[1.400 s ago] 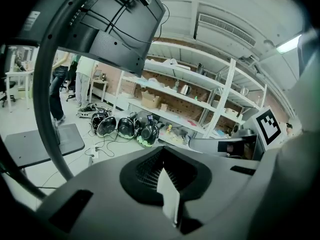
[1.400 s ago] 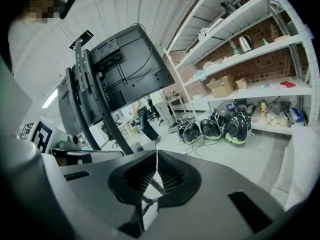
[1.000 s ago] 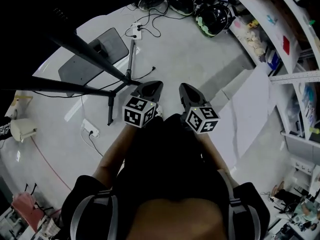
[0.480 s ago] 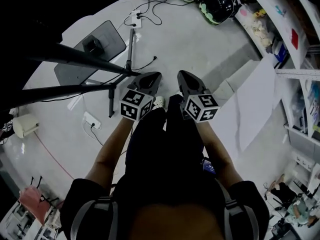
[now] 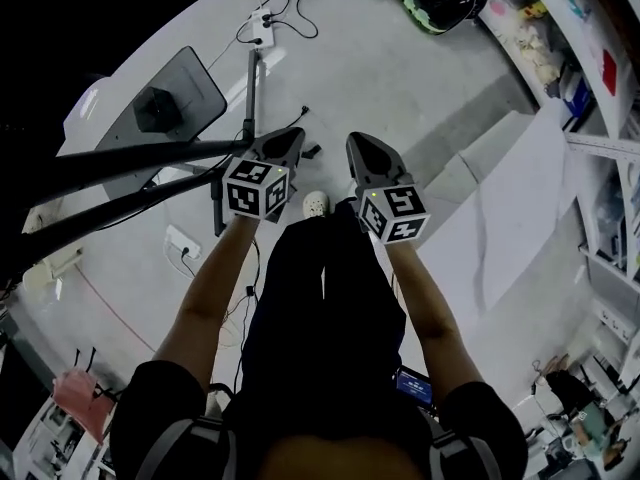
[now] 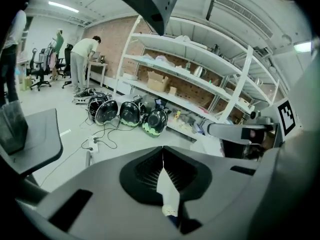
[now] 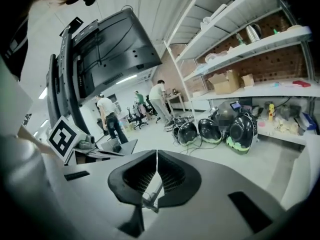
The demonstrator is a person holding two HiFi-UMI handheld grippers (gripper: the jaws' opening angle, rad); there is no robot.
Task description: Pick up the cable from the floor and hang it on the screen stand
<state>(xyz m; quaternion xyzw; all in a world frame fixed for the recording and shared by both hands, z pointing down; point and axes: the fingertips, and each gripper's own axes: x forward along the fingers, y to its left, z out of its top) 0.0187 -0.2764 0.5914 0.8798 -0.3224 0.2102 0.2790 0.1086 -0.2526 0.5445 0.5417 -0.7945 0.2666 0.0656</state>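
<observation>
We had barely begun. The thin black cable (image 5: 296, 118) lay on the pale grey floor (image 5: 400, 78), upper centre, beyond our closed, empty left gripper (image 5: 283, 144) and right gripper (image 5: 362, 149). Lifting it and hanging it on the black screen stand (image 5: 140, 155) were not yet done.

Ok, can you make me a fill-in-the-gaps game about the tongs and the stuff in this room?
1. The left tongs and the right tongs are both ___, with nothing held between them.
2. The black helmets lie in a row on the ___.
3. The cardboard box sits on a ___.

Missing words: shut; floor; shelf.
</observation>
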